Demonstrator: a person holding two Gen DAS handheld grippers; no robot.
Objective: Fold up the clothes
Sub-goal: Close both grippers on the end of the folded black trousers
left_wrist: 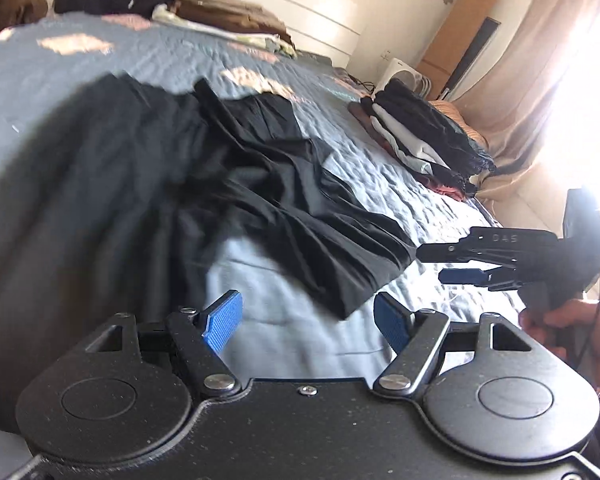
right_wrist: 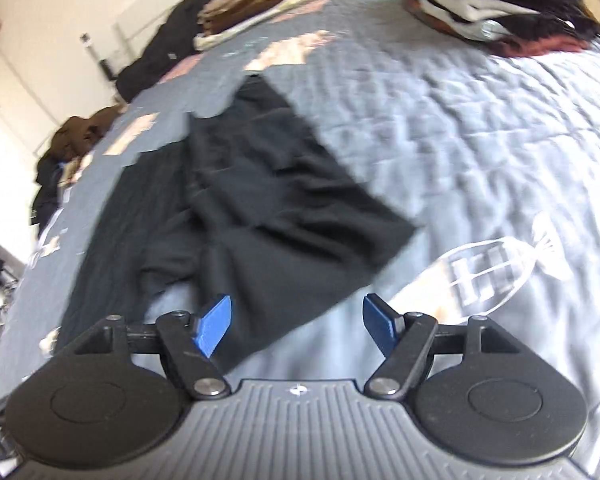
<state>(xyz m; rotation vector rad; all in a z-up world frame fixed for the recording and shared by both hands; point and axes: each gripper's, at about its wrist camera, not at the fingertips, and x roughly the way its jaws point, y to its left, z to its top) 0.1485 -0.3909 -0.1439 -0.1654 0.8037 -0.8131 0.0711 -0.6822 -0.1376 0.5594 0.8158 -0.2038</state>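
Fabric is free: your left gripper and right gripper both gape wide, empty, just short of the black garment on the bedspread.

Black garment on blue-grey quilted bedspread w/ pink patches. Folded stack: black, white, dark red. Other pile brown & cream. Fingers w/ blue pads. Beige curtain.

A home bedroom: quilted bed, curtain, stacked folded clothes.
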